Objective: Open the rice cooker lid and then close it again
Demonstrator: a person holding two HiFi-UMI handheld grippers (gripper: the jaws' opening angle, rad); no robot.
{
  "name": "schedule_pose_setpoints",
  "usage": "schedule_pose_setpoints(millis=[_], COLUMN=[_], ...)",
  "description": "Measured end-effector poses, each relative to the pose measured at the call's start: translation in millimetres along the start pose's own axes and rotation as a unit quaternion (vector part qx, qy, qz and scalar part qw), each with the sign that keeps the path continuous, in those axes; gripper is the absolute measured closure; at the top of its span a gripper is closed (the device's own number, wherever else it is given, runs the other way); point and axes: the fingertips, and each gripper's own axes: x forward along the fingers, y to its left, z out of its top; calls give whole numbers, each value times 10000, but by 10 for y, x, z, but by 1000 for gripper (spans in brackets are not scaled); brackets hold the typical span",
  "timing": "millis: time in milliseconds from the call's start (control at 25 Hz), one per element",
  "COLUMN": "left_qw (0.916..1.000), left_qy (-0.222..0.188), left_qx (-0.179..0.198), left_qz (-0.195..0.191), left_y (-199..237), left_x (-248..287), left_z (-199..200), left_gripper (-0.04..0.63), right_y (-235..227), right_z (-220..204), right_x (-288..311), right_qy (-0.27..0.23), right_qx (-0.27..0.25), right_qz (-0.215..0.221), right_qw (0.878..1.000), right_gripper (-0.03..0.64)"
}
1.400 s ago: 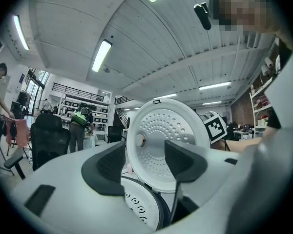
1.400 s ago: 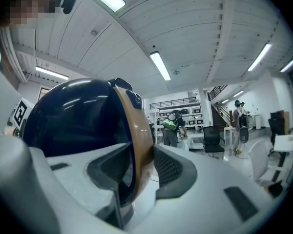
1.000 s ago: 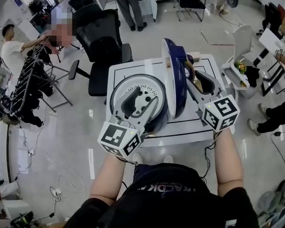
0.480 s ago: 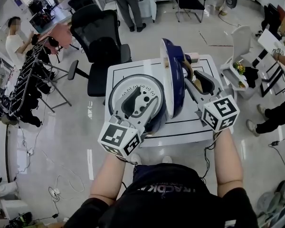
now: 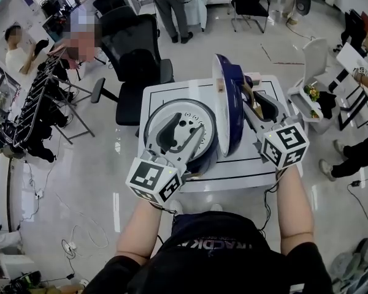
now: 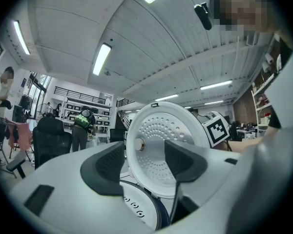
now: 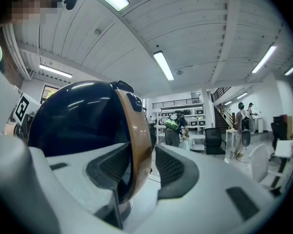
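Standing upright, the dark blue lid (image 5: 228,112) of the rice cooker (image 5: 199,112) is seen fully raised, its white perforated inner face turned toward the open pot. The cooker is placed on the white table (image 5: 257,167), nearer its left edge than its right. The left gripper (image 6: 144,162) is held level over the near side of the pot, its jaws released and nothing caught between them. The right gripper (image 7: 141,165) is held level at the lid, whose gold-banded rim is bracketed by the jaws; these are spread rather than clenched, and a narrow gap is visible between the rim and the outer pad
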Motion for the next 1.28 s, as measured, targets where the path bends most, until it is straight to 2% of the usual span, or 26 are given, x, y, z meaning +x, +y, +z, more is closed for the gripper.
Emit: schedule_pose_setpoints(millis=[880,1120,1280], left_qw=[9998,9999,9999], left_qy=[-148,-81,-84], left_qx=[42,27,28], left_qz=[81,55,101], left_y=[293,404,538], left_x=[-343,-480,-593], left_z=[189,177,225], left_gripper=[344,345,345], right_y=[211,357,596], right_z=[120,167,248], right_x=[167,245,370], right_qy=[217,402,489], right_qx=[-529,-989,-1523], right_qz=[-414,-618,-649], right_qw=[9975,9924,9850], right_gripper=[485,488,489])
